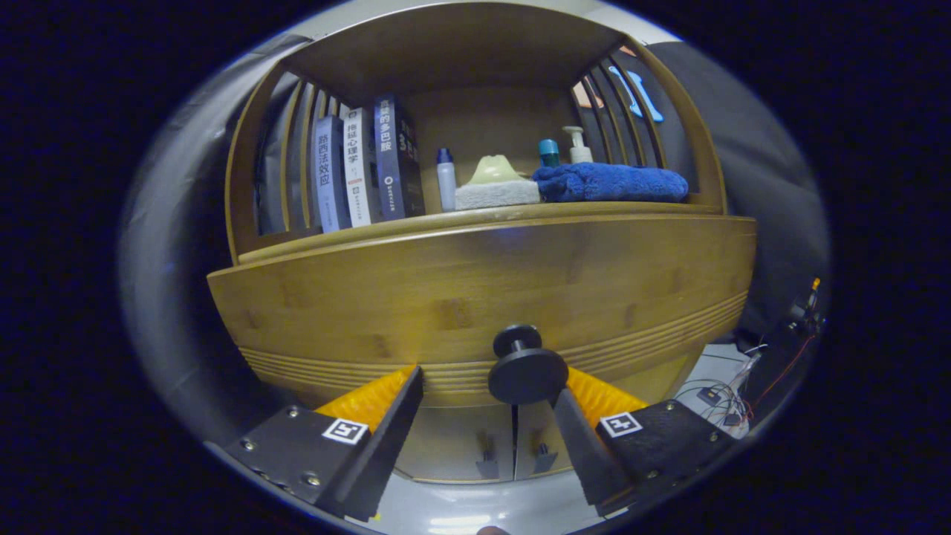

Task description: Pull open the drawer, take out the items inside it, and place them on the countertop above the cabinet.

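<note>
The wooden drawer front (475, 293) of a bamboo cabinet stands right ahead, and nothing of its inside shows. Its round black knob (527, 369) sits between my fingers, close against the right finger (587, 438) and well apart from the left finger (386, 427). My gripper (488, 383) is open around the knob, not pressing on it from both sides. Above the drawer runs the countertop (416, 223) of the cabinet.
On the countertop stand three books (364, 174), a small white bottle (446, 182), a sponge block with a pale soap shape (496, 186), a folded blue towel (609, 183) and two bottles behind it. Two lower doors with small handles (487, 464) are below the drawer. Loose cables (732, 401) lie on the floor at the right.
</note>
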A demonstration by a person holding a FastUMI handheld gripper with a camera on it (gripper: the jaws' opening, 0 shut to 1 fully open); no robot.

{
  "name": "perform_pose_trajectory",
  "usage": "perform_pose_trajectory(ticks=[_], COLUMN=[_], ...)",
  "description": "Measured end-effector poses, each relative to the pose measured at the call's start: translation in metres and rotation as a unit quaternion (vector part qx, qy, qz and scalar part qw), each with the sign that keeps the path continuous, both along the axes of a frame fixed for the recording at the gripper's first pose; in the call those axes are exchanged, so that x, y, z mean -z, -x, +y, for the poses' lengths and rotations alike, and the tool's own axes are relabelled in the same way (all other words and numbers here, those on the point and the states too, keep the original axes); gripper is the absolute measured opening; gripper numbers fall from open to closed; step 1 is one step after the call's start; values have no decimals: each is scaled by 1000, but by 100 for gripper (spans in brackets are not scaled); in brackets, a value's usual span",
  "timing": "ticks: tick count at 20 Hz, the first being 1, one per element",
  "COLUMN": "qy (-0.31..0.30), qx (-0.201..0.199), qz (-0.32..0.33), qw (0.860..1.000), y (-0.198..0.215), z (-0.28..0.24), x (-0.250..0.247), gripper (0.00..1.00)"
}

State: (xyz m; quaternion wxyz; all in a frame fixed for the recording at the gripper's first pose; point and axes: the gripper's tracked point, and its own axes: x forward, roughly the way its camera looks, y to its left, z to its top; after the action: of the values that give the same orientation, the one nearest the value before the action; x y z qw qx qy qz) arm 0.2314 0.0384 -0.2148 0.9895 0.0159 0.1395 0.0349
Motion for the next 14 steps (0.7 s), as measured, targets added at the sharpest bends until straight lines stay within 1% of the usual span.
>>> perform_pose_trajectory(ticks=[5,8,11,14], qy=[-16,-45,-49,-48], qx=[3,2,-2,-3], qz=[0,10,17,7], qw=[1000,999,999,999], y=[-11,-20,-14,-16], z=[2,6,6,6], x=[2,4,5,4], gripper=[98,98,98,98])
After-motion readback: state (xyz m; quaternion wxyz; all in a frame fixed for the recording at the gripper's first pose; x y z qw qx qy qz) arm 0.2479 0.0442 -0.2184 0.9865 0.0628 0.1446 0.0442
